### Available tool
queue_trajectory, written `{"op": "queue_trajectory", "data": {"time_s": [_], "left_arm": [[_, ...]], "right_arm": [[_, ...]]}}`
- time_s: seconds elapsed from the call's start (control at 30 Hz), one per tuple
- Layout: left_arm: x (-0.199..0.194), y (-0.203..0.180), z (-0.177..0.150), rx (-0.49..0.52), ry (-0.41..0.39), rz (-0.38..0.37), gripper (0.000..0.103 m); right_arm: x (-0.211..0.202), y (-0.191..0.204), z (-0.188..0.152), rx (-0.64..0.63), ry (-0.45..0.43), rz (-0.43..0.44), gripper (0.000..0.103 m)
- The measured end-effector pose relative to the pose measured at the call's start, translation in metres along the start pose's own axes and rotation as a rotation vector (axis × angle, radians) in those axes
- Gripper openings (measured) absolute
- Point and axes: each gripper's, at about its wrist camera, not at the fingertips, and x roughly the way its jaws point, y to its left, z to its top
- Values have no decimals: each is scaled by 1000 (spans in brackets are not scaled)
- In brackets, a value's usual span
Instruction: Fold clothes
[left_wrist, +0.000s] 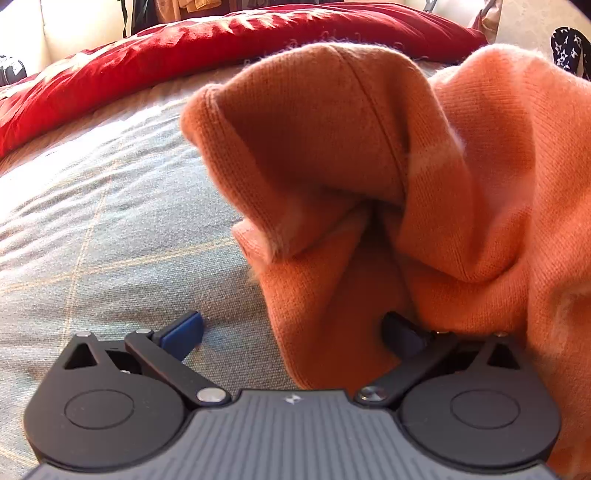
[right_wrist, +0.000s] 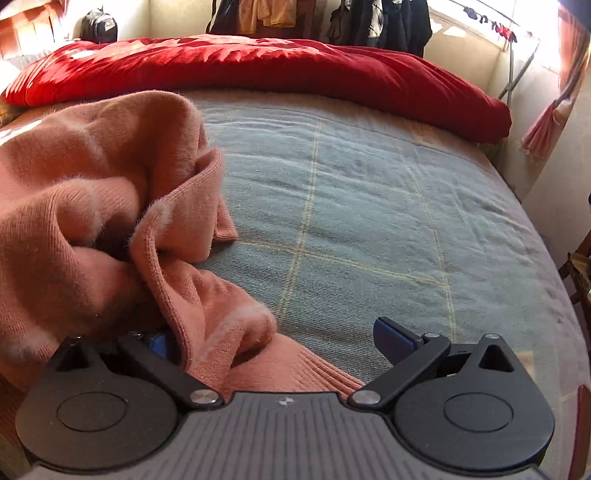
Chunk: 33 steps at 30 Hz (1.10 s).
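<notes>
- Because it lies bunched in a loose heap rather than spread flat, the orange knit sweater (left_wrist: 369, 177) is nowhere near a fold yet; it sits on the grey-blue checked blanket (right_wrist: 369, 206) that covers the bed, well short of the red duvet (right_wrist: 258, 70) rolled along the far side.
- The left gripper (left_wrist: 291, 332) has its jaws spread wide; sweater fabric drapes down between them and lies against the right-hand finger, but the blue pad (left_wrist: 184, 334) on the other side stands clear over bare blanket, so nothing is pinched.
- The right gripper (right_wrist: 277, 338) is likewise wide apart: its right pad (right_wrist: 391, 339) hovers over the blanket, while the left one is half buried under a fold of the knit. No clamping shows there either.
- The sweater looks soft, fuzzy and fairly thick. I judge it light enough to lift from one edge, limp enough to sag and drag, and unlikely to slip from rubbery pads.
- A good hold would be a firm finished edge: the ribbed hem (right_wrist: 306, 373) lying just ahead of the right gripper, or the stitched seam (left_wrist: 373, 110) running down the raised fold.
- A bite into the bulky middle would probably catch several layers at once and keep the heap tangled.
</notes>
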Motion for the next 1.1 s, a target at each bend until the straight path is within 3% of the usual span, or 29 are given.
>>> {"op": "queue_trajectory", "data": {"time_s": [0.17, 0.33, 0.4, 0.5, 0.6, 0.77, 0.97, 1.1], "left_arm": [[-2, 2, 1, 1, 3, 8, 103], [-5, 5, 0, -3, 3, 4, 103], [-6, 6, -1, -1, -1, 5, 103], [-7, 7, 0, -1, 0, 8, 103], [-11, 8, -1, -2, 2, 12, 103], [-15, 13, -3, -4, 3, 5, 103], [-19, 16, -3, -4, 9, 8, 103], [-26, 19, 0, -2, 24, 14, 103]], "right_arm": [[27, 9, 9, 24, 20, 46, 103], [45, -9, 13, 16, 60, -4, 103], [39, -21, 9, 79, 63, 15, 103], [47, -8, 8, 53, 84, 69, 103], [60, 7, 16, -37, 63, -13, 103], [52, -26, 35, 12, -12, -159, 103], [67, -70, 54, 33, -22, -281, 103], [82, -107, 69, 55, -43, -407, 103]]}}
